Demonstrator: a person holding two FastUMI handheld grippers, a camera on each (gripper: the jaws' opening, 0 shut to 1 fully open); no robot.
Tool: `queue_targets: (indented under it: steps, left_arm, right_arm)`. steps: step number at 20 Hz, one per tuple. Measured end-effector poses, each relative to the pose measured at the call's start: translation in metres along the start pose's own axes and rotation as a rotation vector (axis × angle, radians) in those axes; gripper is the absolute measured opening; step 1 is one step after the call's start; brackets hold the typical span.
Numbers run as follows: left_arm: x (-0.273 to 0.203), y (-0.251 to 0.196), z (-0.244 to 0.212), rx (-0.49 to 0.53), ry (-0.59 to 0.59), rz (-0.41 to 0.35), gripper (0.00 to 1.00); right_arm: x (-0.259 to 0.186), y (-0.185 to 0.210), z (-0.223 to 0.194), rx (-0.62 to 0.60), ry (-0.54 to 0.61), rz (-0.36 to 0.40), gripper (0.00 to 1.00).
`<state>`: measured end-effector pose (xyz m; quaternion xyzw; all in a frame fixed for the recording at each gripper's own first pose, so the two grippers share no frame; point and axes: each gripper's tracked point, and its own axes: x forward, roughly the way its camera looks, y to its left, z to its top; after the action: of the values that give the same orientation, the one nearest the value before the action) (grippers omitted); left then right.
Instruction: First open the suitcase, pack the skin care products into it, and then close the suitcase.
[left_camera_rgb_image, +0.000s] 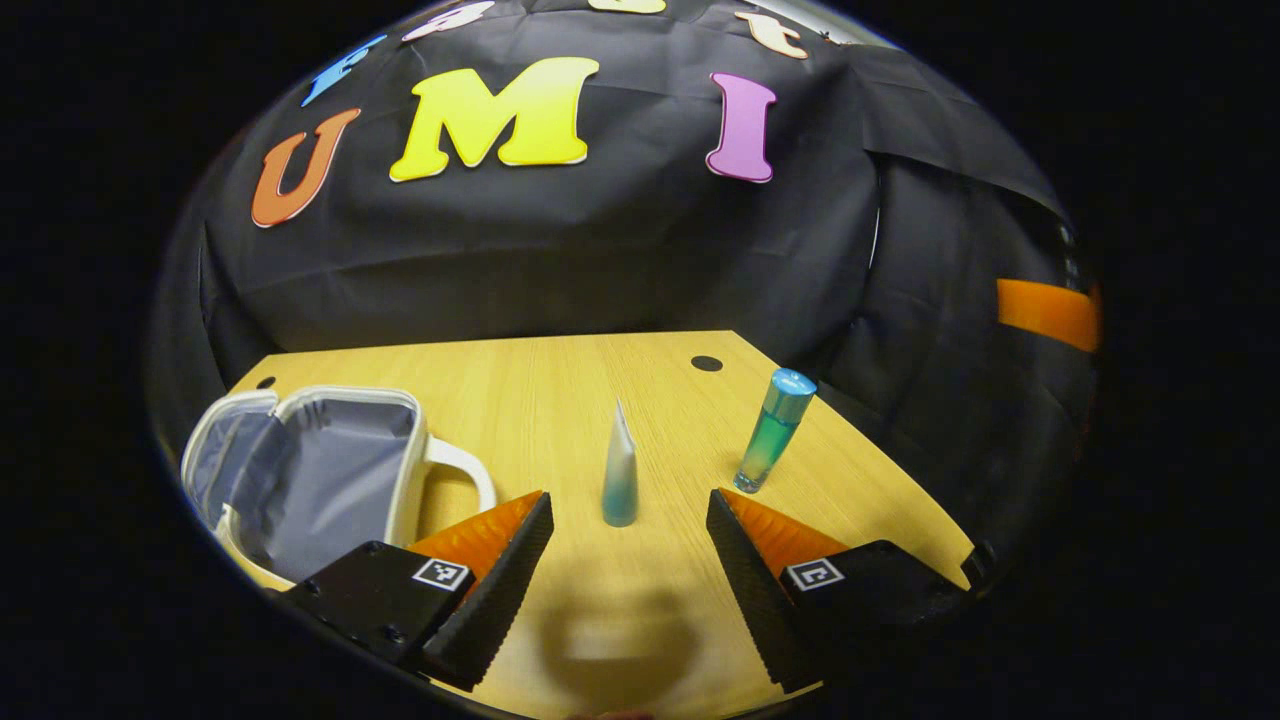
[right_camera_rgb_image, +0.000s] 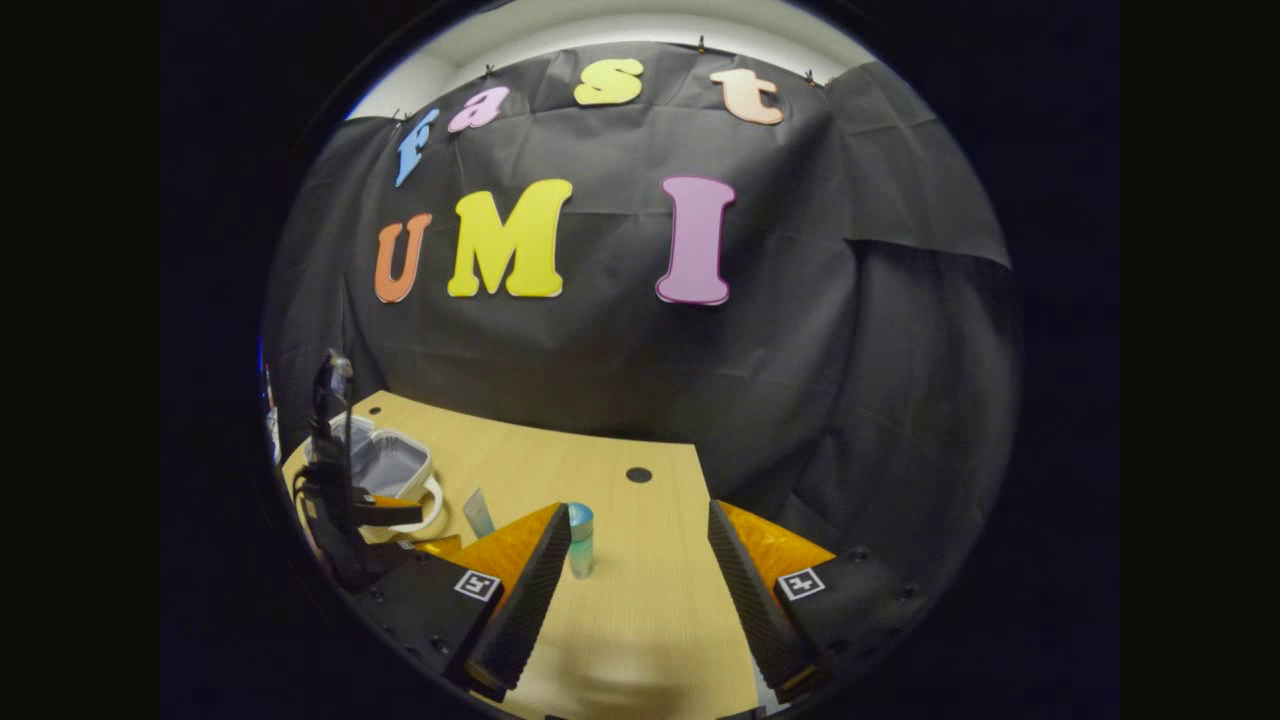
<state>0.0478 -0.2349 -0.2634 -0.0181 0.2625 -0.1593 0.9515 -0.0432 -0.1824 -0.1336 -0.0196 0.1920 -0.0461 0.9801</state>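
Observation:
A small white suitcase (left_camera_rgb_image: 300, 470) lies open on the wooden table (left_camera_rgb_image: 560, 390) at the left, its grey lining showing and a white handle beside it. A slim pale-blue tube (left_camera_rgb_image: 620, 470) stands upright just ahead of my left gripper (left_camera_rgb_image: 630, 520), which is open and holds nothing. Right of the tube stands a blue-green bottle (left_camera_rgb_image: 772, 430) with a blue cap. In the right gripper view my right gripper (right_camera_rgb_image: 640, 545) is open, and the bottle (right_camera_rgb_image: 580, 540) stands close by its left finger. Farther left there are the tube (right_camera_rgb_image: 478, 512), the suitcase (right_camera_rgb_image: 385, 462) and the left gripper (right_camera_rgb_image: 345, 500).
A dark round hole (left_camera_rgb_image: 706, 363) marks the table near its far edge. The black cloth wall hangs right behind the table. The table's right edge (left_camera_rgb_image: 880, 450) runs diagonally past the bottle, and an orange strip (left_camera_rgb_image: 1045, 312) shows on the far right.

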Motion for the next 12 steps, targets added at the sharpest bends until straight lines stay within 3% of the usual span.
queue_targets:
  steps: [7,12]
  left_arm:
    - [0.069,0.017,-0.033,-0.008,0.073,0.075,0.99]
    - [0.095,0.024,-0.039,-0.021,0.112,0.099,0.88]
  right_arm:
    - [0.013,-0.020,-0.018,0.016,0.057,0.003,0.81]
    - [0.024,-0.033,-0.032,0.038,0.093,-0.003,0.82]
